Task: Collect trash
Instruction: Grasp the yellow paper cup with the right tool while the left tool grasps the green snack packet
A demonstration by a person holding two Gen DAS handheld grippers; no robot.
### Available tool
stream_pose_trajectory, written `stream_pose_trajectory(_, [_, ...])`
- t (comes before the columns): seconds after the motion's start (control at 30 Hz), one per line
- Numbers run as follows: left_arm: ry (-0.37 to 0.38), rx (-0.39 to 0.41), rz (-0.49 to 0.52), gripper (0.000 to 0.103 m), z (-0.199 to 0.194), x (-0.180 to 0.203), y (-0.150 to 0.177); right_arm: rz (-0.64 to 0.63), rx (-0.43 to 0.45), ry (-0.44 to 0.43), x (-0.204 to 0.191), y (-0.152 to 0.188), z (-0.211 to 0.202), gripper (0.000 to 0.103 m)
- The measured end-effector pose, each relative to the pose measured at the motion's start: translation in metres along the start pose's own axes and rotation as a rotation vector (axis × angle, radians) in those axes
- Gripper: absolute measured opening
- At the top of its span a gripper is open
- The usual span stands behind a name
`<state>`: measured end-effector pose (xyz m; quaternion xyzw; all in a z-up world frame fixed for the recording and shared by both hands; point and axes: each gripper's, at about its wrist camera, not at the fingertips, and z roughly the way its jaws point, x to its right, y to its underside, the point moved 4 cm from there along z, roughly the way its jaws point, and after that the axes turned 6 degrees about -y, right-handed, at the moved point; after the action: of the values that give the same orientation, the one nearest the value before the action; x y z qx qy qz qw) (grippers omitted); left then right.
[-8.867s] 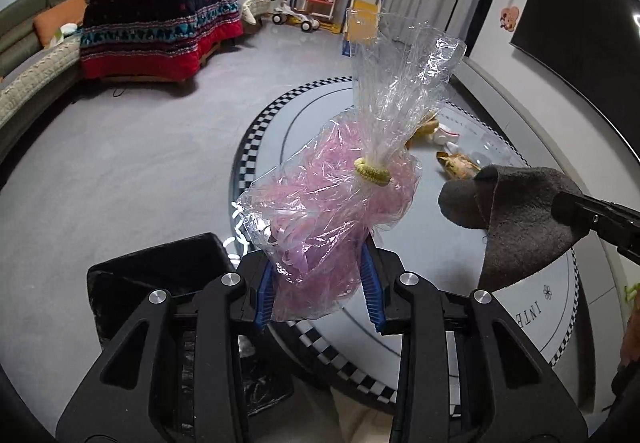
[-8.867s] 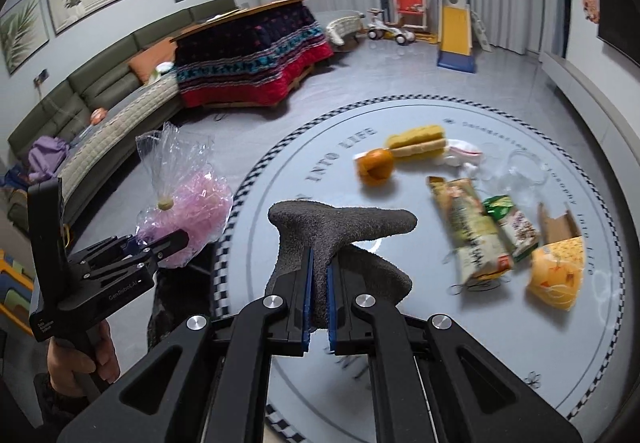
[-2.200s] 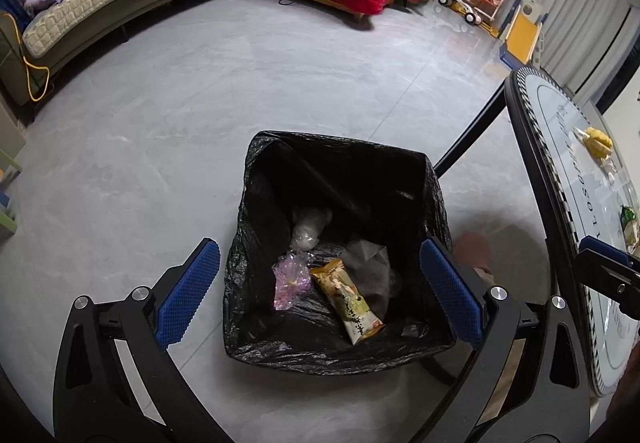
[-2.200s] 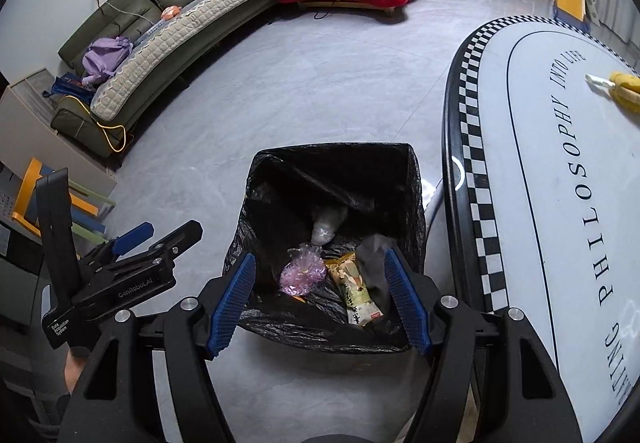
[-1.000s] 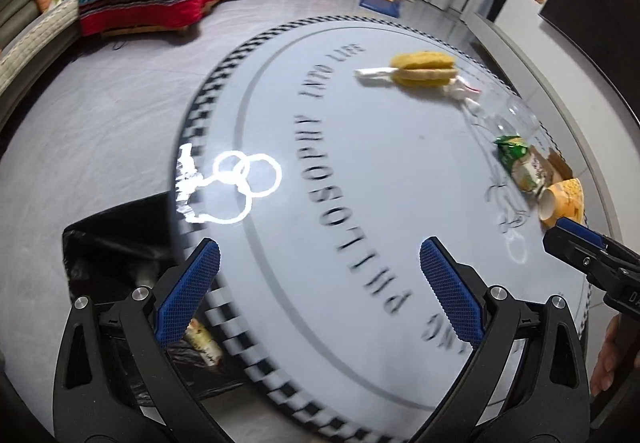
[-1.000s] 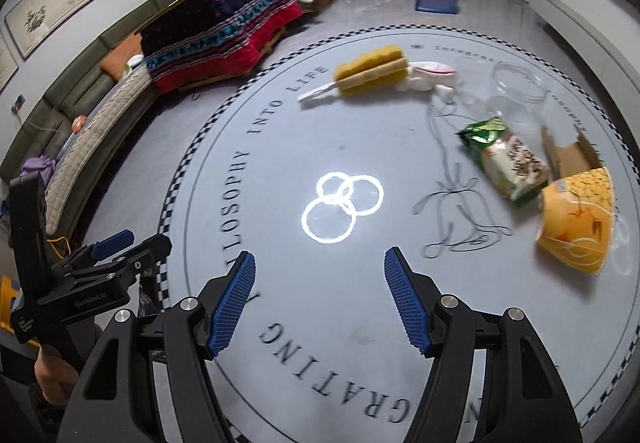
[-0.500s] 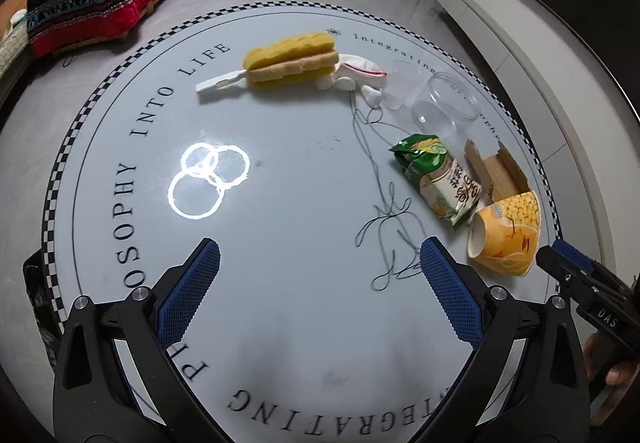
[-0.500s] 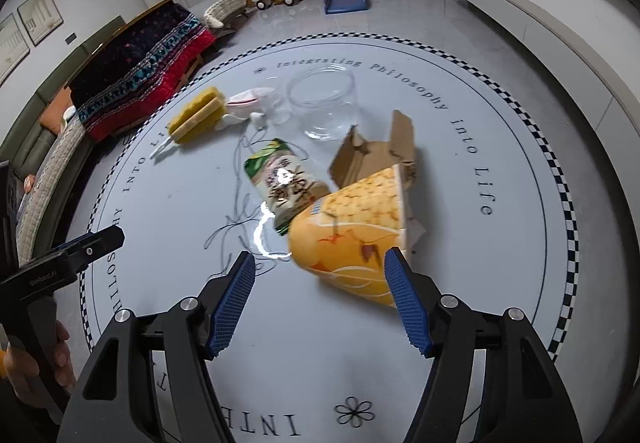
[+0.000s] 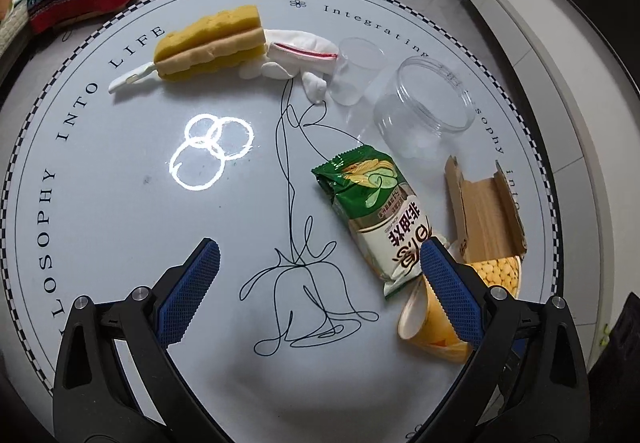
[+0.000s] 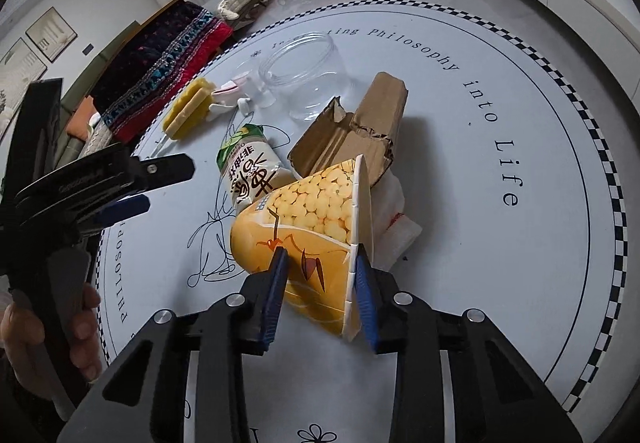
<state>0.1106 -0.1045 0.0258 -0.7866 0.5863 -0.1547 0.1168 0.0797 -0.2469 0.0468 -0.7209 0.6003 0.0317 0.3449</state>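
Note:
A yellow corn-print paper cup point(image 10: 308, 231) lies on its side on the round white table point(image 10: 500, 263). My right gripper point(image 10: 320, 275) is shut on its rim end. The cup also shows in the left wrist view point(image 9: 436, 319). My left gripper point(image 9: 320, 275) is open and empty, above a tangled black thread point(image 9: 304, 283). A green and white snack packet point(image 9: 376, 211) lies just right of the thread, beside the cup. A torn cardboard piece point(image 9: 484, 215) lies behind the cup. In the right wrist view the left gripper point(image 10: 132, 187) hovers left of the cup.
A clear plastic jar point(image 9: 428, 115) and a clear cup point(image 9: 356, 71) lie at the back right of the table. A yellow sponge brush point(image 9: 212, 39) and a white cloth point(image 9: 296, 55) lie at the back. A white wrapper point(image 10: 396, 219) lies under the paper cup.
My right gripper has moved in and closed on the yellow paper cup. My left gripper has moved closer over the thread and the snack packet, still open.

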Motion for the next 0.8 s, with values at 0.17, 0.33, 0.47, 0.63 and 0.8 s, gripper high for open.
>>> stream_pose_trajectory(0.17, [0.0,-0.047,-0.053,0.097,0.02,0.011,-0.003,0.002,0.038,-0.022,0.007,0.006,-0.023,0.01])
stream_pose_trajectory(0.33, [0.005,-0.074,-0.076,0.097,0.037,0.027,-0.005,0.029,0.067,-0.007,0.021,0.012,-0.04,0.008])
stream_pose_trajectory(0.47, [-0.002,-0.083,-0.095,0.097,0.05,0.036,-0.008,0.034,0.075,0.003,0.026,0.016,-0.045,0.008])
stream_pose_trajectory(0.63, [0.003,-0.085,-0.097,0.091,0.062,0.04,-0.01,0.039,0.077,0.011,0.025,0.019,-0.044,0.008])
stream_pose_trajectory(0.8, [0.077,-0.061,-0.02,0.064,0.056,0.047,-0.008,0.046,0.079,0.028,0.018,0.018,-0.044,0.008])
